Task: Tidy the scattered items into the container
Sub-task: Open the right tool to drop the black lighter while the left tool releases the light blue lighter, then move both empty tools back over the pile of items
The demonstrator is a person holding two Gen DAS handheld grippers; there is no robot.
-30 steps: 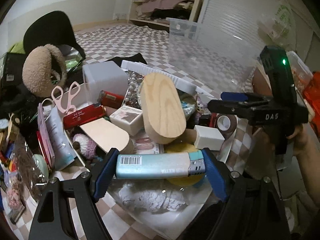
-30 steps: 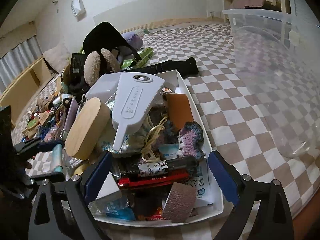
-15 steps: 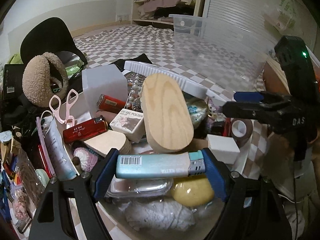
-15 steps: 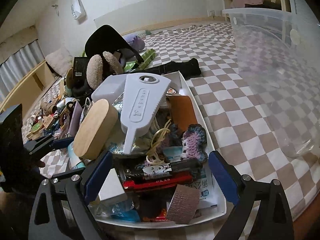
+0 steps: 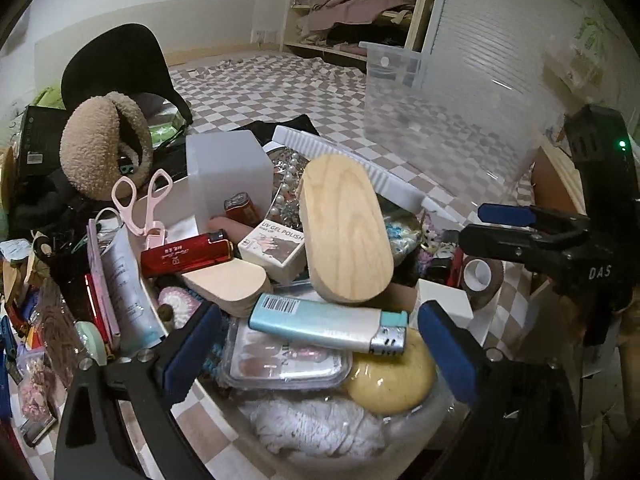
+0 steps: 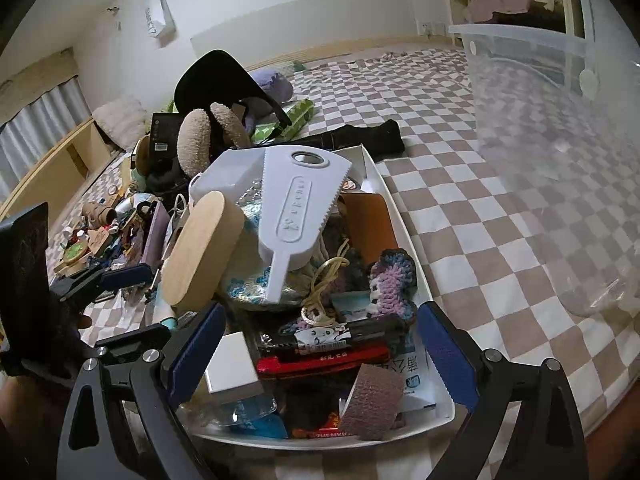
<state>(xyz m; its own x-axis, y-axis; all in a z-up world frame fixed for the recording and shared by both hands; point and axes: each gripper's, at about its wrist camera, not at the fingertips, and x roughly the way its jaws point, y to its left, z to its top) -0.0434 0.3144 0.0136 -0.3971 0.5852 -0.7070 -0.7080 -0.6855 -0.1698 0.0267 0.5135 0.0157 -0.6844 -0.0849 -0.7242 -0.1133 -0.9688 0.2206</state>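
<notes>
1. Lying crosswise between the blue pads of the left gripper (image 5: 318, 344), a pale blue lighter (image 5: 328, 323) rests on the pile in the container; the jaws stand wide and neither pad touches it, its metal end near the right-hand pad.
2. Under the lighter sit a clear case of false nails (image 5: 286, 364) and a yellow sponge (image 5: 394, 376), with a white knitted piece (image 5: 316, 424) nearest the camera.
3. Just behind the lighter a wooden oval block (image 5: 344, 228) leans up out of the heap, touching a white box of gel polish (image 5: 274, 246).
4. Further left in the pile lie a red lighter (image 5: 186, 254), a beige wedge sponge (image 5: 228, 282) and a pink eyelash curler (image 5: 146, 204), beside a frosted plastic box (image 5: 228, 176).
5. The right gripper (image 6: 318, 356) hovers over the near end of the white tray (image 6: 400, 236), jaws spread wide and holding nothing.
6. Between its pads, in the tray, lie a red utility knife (image 6: 324, 360), a white block (image 6: 230, 364), a roll of brown sanding band (image 6: 372, 400) and a purple crocheted piece (image 6: 390, 280).
7. A white toothed scraper (image 6: 296, 216) lies on top of the tray's contents, its handle pointing toward the camera.
8. A large clear plastic bin (image 6: 560, 152) stands on the checked cloth to the right of the tray; its contents cannot be made out.
9. Loose clutter, fuzzy earmuffs (image 5: 102, 144) and a black cap (image 5: 120, 64) lie outside the tray on its left.
</notes>
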